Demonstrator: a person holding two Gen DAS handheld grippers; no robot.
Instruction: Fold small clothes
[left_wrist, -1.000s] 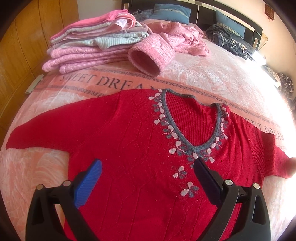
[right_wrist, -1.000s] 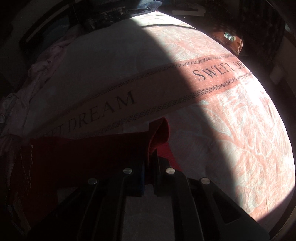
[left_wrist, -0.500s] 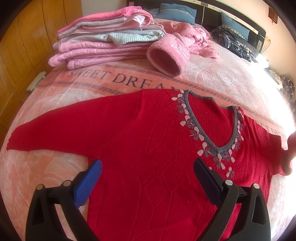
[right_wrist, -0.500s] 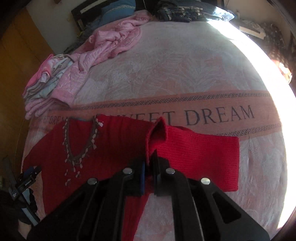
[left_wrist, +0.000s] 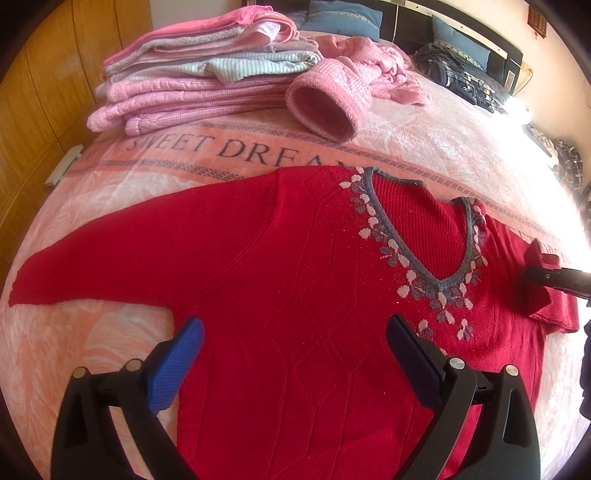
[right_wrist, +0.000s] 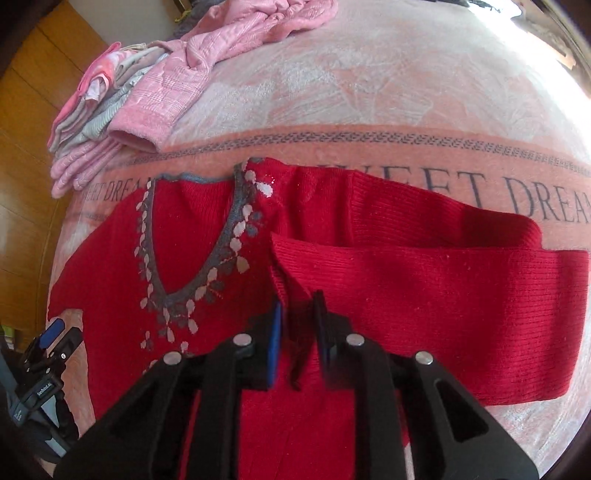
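A wide bed covered by a pink and white plush blanket (left_wrist: 424, 147) printed with "SWEET DREAM" in dark letters fills the room in front of me, with wooden wardrobe panels (left_wrist: 40, 96) running along its far left side. Spread flat across the blanket's near half lies a red knitted V-neck sweater (left_wrist: 295, 266) trimmed in grey with pale leaf shapes around the collar; one sleeve stretches straight out to the left, while the other sleeve (right_wrist: 443, 280) is doubled back across the body toward the neckline. Behind it, near the wardrobe, sits a neat stack of folded pink and striped clothes (left_wrist: 199, 74), and beside that a loose heap of pink quilted garments (left_wrist: 362, 74) with one open cuff facing forward. Dark checked clothing (left_wrist: 461, 77) is bunched by the headboard. The right gripper (right_wrist: 297, 325) has its jaws parted only slightly, with the cuff edge of the folded sleeve standing between them; whether they press it I cannot tell. The left gripper (left_wrist: 295, 354) hovers over the sweater's lower body with its jaws spread wide and nothing in them
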